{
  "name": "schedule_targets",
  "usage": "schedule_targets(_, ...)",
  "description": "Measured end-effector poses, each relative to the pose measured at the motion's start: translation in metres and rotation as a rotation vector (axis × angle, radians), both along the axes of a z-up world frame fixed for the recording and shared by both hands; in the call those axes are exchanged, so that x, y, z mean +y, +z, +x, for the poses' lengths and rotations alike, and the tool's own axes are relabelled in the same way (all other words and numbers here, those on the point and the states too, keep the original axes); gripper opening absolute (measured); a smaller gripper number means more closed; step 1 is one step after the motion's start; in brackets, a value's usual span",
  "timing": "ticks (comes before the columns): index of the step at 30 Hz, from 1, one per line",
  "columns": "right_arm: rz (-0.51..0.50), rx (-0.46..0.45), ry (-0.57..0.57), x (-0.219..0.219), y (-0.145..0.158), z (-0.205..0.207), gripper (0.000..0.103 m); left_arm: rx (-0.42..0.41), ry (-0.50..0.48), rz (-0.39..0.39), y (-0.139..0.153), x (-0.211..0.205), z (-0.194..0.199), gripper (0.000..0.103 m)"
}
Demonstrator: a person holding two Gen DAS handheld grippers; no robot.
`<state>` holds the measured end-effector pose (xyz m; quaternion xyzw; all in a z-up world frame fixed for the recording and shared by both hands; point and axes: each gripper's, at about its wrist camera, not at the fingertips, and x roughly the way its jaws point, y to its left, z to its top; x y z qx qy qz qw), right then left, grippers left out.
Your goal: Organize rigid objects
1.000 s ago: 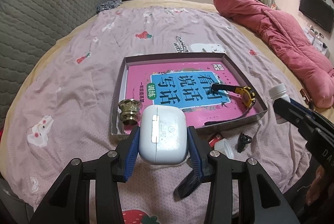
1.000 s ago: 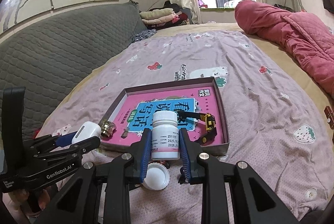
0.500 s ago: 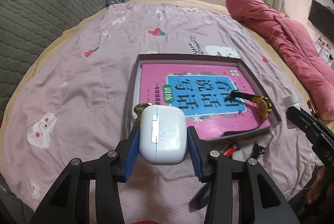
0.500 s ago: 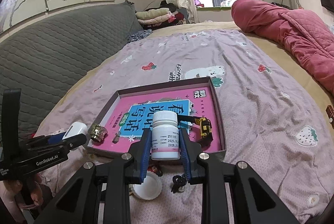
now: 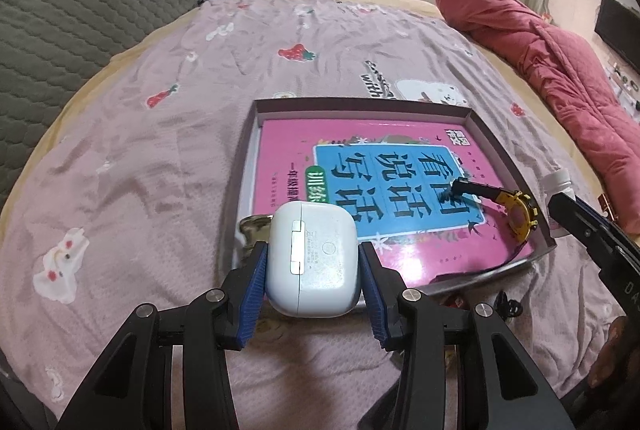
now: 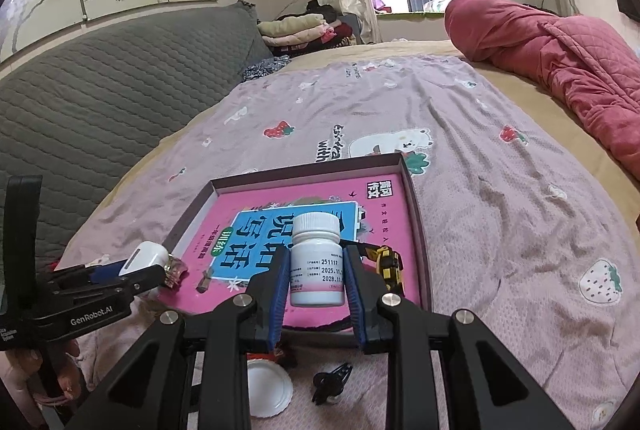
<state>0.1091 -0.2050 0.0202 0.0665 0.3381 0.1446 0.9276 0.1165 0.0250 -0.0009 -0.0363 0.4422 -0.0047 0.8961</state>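
My left gripper (image 5: 312, 270) is shut on a white earbud case (image 5: 312, 258), held above the near left corner of a shallow box tray (image 5: 360, 103). A pink and blue book (image 5: 380, 173) lies in the tray with a yellow watch (image 5: 520, 213) on it. A small brass piece (image 5: 254, 226) shows behind the case. My right gripper (image 6: 316, 278) is shut on a white pill bottle (image 6: 316, 262), held upright over the tray's near edge (image 6: 420, 230). The left gripper with the case also shows in the right wrist view (image 6: 144, 260).
A white lid (image 6: 266, 390), a black clip (image 6: 332, 382) and a small red object (image 5: 454, 302) lie on the pink bedspread (image 5: 160, 149) in front of the tray. A rolled red quilt (image 5: 540, 45) lies at the right. A grey headboard (image 6: 100, 77) runs along the left.
Both grippers rose and drew slightly toward the tray, each keeping its object. The left gripper shifted left, so the tray sits more to the right in its view.
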Motion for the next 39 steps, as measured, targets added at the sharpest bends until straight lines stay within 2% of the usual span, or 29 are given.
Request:
schedule_targets(20, -0.083, 0.081, 0.021, 0.018, -0.038, 0.026, 0.027, 0.074, -0.013, -0.015, -0.037, -0.012, 0.026, 0.046)
schedule_targets(39, -0.167, 0.109, -0.004, 0.021, -0.056, 0.03, 0.027, 0.068, -0.022, -0.014, -0.045, -0.015, 0.025, 0.046)
